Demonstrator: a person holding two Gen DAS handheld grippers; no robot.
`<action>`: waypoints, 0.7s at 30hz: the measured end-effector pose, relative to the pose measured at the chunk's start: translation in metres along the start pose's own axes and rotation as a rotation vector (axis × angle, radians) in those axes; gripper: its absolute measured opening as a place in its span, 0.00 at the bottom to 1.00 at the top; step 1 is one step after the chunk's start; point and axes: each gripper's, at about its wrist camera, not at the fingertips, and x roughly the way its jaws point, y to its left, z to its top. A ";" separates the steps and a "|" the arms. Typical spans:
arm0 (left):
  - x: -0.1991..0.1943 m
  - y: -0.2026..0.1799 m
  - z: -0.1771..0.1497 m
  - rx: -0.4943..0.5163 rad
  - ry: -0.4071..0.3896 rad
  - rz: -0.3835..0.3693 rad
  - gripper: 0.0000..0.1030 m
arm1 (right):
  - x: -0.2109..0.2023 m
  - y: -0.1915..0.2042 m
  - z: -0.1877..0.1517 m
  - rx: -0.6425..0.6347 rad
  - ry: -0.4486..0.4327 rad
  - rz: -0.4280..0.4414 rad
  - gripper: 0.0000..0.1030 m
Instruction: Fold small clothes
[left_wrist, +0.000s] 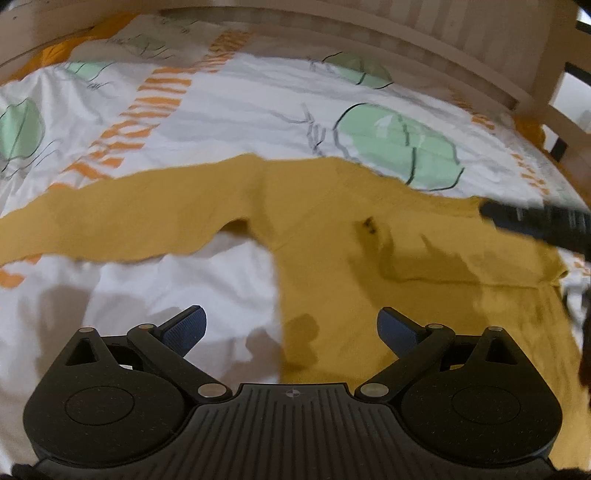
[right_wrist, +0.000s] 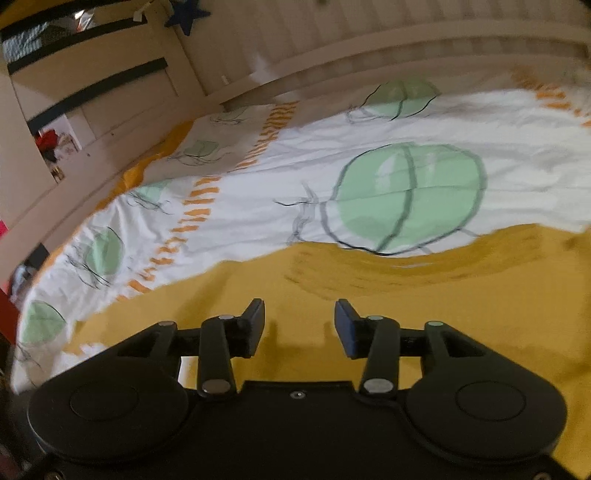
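Note:
A mustard-yellow long-sleeved top (left_wrist: 332, 236) lies spread on a patterned bed cover (left_wrist: 236, 110), one sleeve stretched out to the left. My left gripper (left_wrist: 291, 326) hovers open over the top's lower body, nothing between its blue pads. The right gripper (left_wrist: 535, 221) shows as a dark blurred bar over the top's right side. In the right wrist view my right gripper (right_wrist: 300, 325) is open just above the yellow top (right_wrist: 406, 317), near its ribbed neckline (right_wrist: 406, 262), with no cloth pinched between the pads.
The white cover (right_wrist: 258, 206) carries green balloon shapes and orange stripes. A pale wooden bed rail (left_wrist: 406, 33) runs along the far side. A wooden ladder or frame (right_wrist: 103, 85) rises at the left in the right wrist view.

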 end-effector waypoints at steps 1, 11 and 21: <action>0.001 -0.004 0.003 0.007 -0.006 -0.008 0.97 | -0.007 -0.004 -0.006 -0.012 -0.003 -0.021 0.56; 0.036 -0.043 0.028 0.055 0.001 -0.083 0.86 | -0.042 -0.044 -0.058 -0.008 0.023 -0.195 0.68; 0.077 -0.064 0.047 0.060 0.050 -0.127 0.72 | -0.046 -0.058 -0.081 0.021 0.016 -0.212 0.70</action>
